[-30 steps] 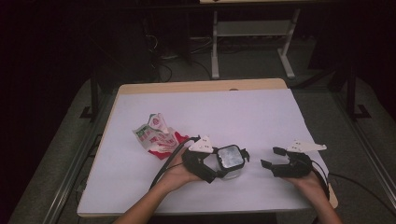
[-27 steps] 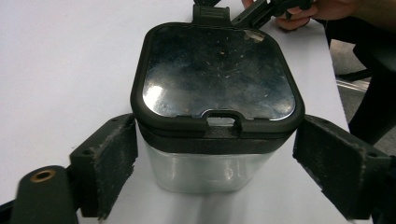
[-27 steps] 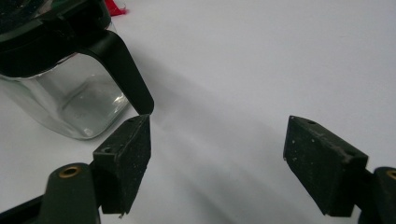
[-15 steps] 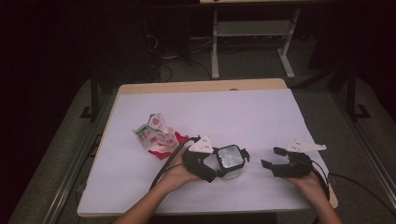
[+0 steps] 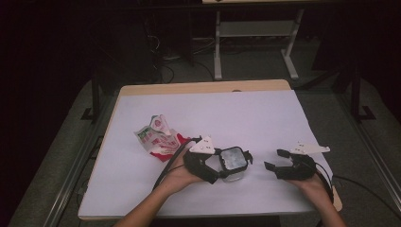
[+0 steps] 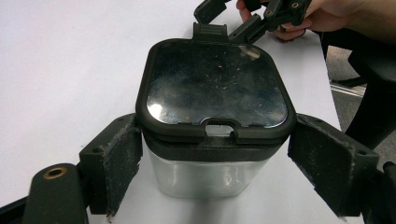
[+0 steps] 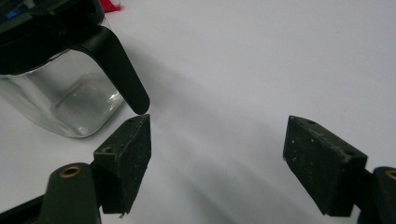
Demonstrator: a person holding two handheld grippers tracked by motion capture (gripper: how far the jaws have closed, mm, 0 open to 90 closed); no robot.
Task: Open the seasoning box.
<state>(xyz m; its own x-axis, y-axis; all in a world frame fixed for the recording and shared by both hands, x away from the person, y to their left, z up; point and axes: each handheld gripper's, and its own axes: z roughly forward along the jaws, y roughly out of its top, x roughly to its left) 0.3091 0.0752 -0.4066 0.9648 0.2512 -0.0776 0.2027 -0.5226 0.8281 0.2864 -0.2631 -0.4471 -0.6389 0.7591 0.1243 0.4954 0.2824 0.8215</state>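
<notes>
In the lower middle of the high view, the left gripper (image 5: 226,163) has its jaws around the clear jar (image 5: 232,165) with the black lid (image 6: 215,91), closing a little but with a gap on both sides, while the right gripper (image 5: 278,160), open and empty, waits beside it and should next take the lid's clip (image 7: 119,65), I think.

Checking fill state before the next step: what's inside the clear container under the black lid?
Through the glass wall the container looks empty. The black lid covers the top, so the upper part is hidden.

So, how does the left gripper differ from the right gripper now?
1. The left gripper has the jar between its jaws; the right gripper has nothing between its jaws.
2. The left gripper's pads flank the jar just under its lid; the right gripper's jaws stand beside the jar, near the lid's latch.
Both are open, and each is held by a hand.
</notes>
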